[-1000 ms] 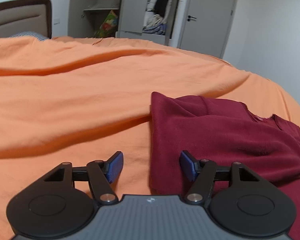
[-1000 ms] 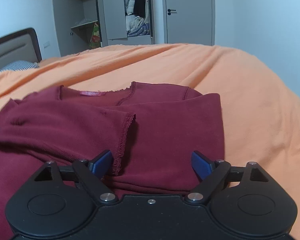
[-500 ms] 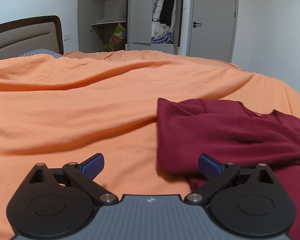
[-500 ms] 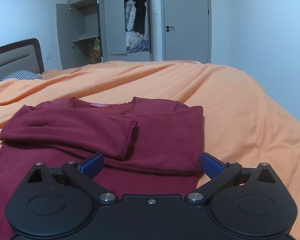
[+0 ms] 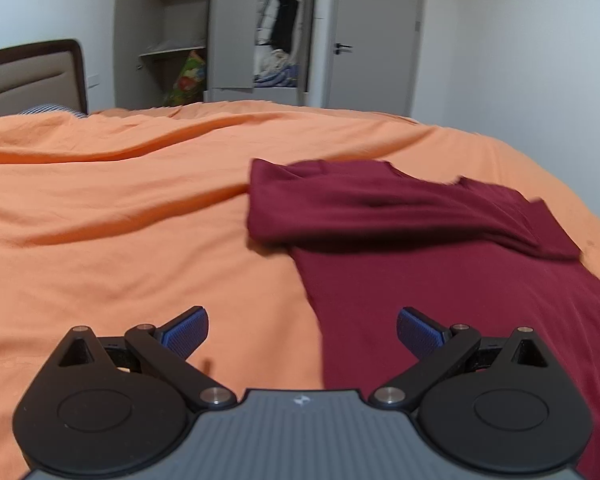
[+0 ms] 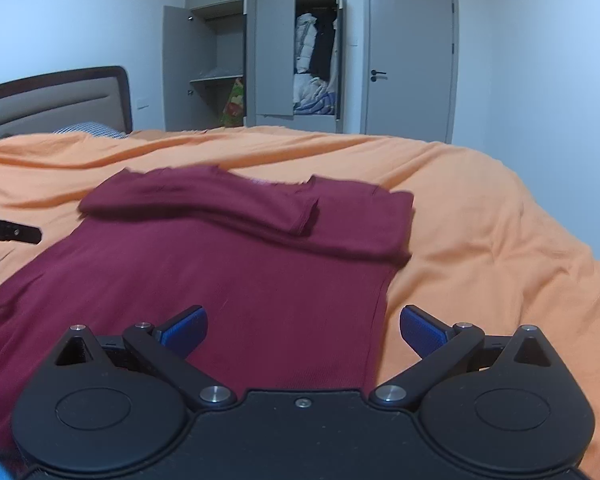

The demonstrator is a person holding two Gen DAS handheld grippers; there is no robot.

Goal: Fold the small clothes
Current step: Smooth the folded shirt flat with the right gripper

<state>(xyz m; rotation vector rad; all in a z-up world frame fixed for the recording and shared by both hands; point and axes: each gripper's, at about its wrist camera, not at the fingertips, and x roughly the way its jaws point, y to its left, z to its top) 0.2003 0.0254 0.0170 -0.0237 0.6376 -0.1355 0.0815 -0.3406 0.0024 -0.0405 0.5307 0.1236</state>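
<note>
Two grippers here, both spread wide with nothing held. The left gripper (image 5: 302, 330) hangs over the left edge of a dark red top (image 5: 440, 272), one blue pad above bare orange bedspread (image 5: 120, 240), the other above the fabric. The right gripper (image 6: 303, 329) sits over the top's (image 6: 220, 280) right edge. The top lies flat on the bed, sleeves folded across its chest. An open wardrobe (image 6: 260, 60) and a shut door (image 6: 410, 60) stand behind.
</note>
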